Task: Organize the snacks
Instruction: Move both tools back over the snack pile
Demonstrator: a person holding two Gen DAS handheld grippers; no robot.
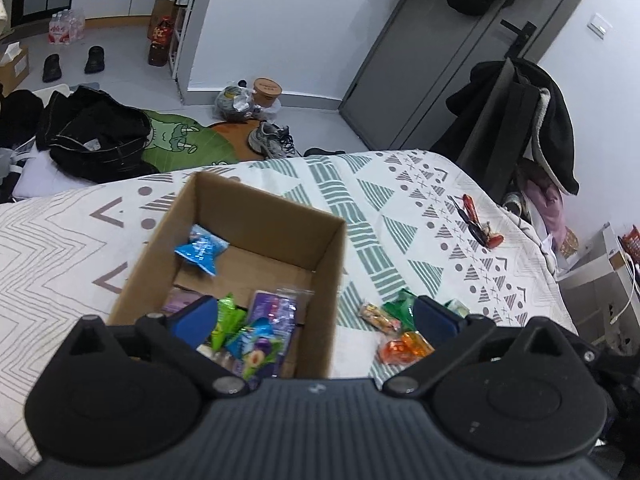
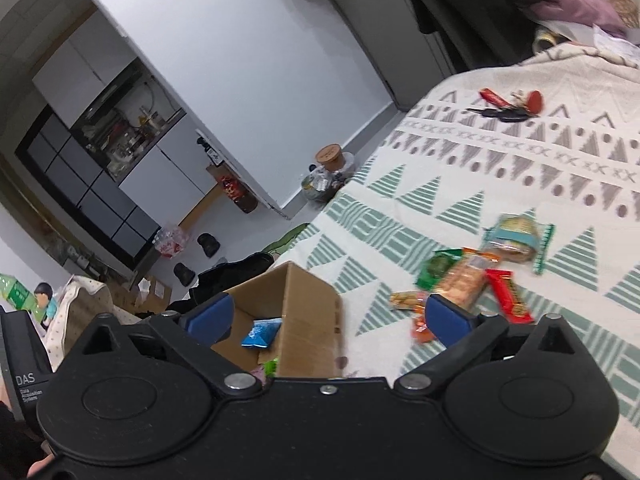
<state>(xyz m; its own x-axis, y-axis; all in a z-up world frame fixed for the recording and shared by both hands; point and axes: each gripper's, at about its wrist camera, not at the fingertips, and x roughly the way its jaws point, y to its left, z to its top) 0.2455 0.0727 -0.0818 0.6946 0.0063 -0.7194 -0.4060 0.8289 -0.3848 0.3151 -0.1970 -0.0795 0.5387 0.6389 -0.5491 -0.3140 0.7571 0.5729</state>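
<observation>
Now both tongs — left tongs (image 1: pixel 316 316), right tongs (image 2: pixel 328 318) — gape wide, empty, above the box (image 1: pixel 324 280).

A bed (image 1: pixel 400 208) carries everything, under a white cover printed with green striped triangles and grey zigzags. A cardboard box (image 1: pixel 320 280) stands open on it. Just beside the box, on the side away from the zigzags, loose snack packets (image 2: pixel 468 276) lie in a small cluster on the cover (a green one, an orange one, a red bar, a round biscuit pack among them). Well beyond the box, near the bed's far edge, lies a bunch of keys (image 2: pixel 508 108) with red tags.
</observation>
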